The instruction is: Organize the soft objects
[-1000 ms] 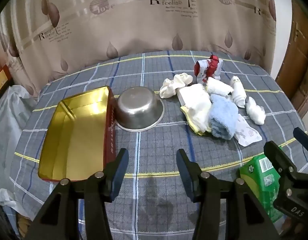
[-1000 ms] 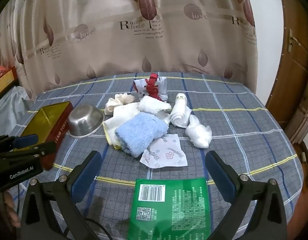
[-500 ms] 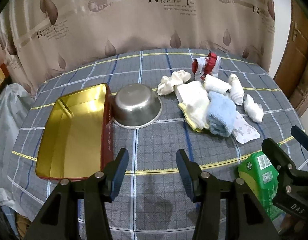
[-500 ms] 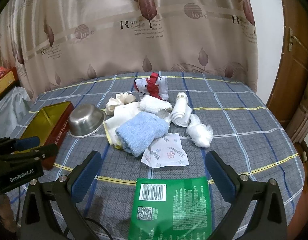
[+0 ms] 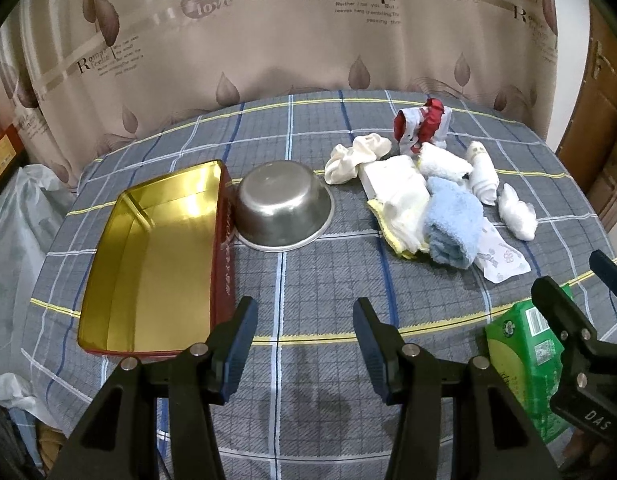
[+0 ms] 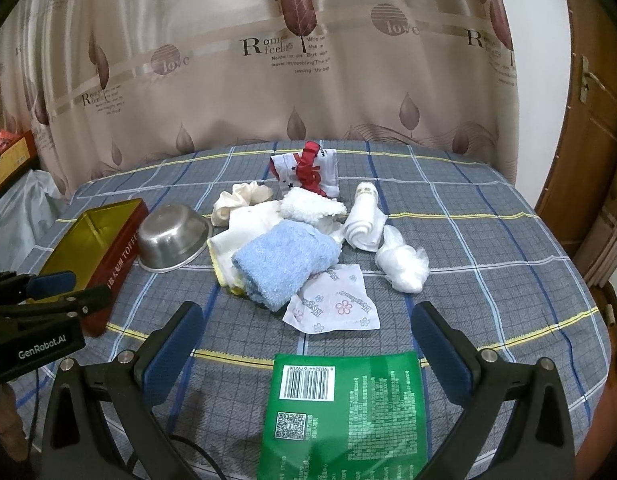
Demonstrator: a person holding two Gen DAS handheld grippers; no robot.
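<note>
A pile of soft things lies on the plaid table: a blue towel (image 5: 452, 228) (image 6: 286, 266), a folded white-and-yellow cloth (image 5: 400, 208) (image 6: 244, 232), rolled white socks (image 5: 484, 174) (image 6: 364, 220), a crumpled white piece (image 6: 402, 266), a flowered tissue pack (image 6: 334, 306) and a red-ribboned bundle (image 5: 422, 128) (image 6: 308, 170). A green pack (image 6: 342, 412) (image 5: 524, 364) lies near the front edge. My left gripper (image 5: 302, 338) is open and empty above the front edge. My right gripper (image 6: 308, 348) is open and empty, over the green pack.
An open gold tin with red sides (image 5: 156, 256) (image 6: 104, 240) sits at the left, a steel bowl (image 5: 282, 206) (image 6: 170, 240) beside it. A patterned curtain (image 5: 308, 32) hangs behind the table. A wooden door (image 6: 588, 140) stands at the right.
Both grippers have drawn back and risen slightly, so the table objects look a little farther away. Both stay open. Nothing on the table has moved.
</note>
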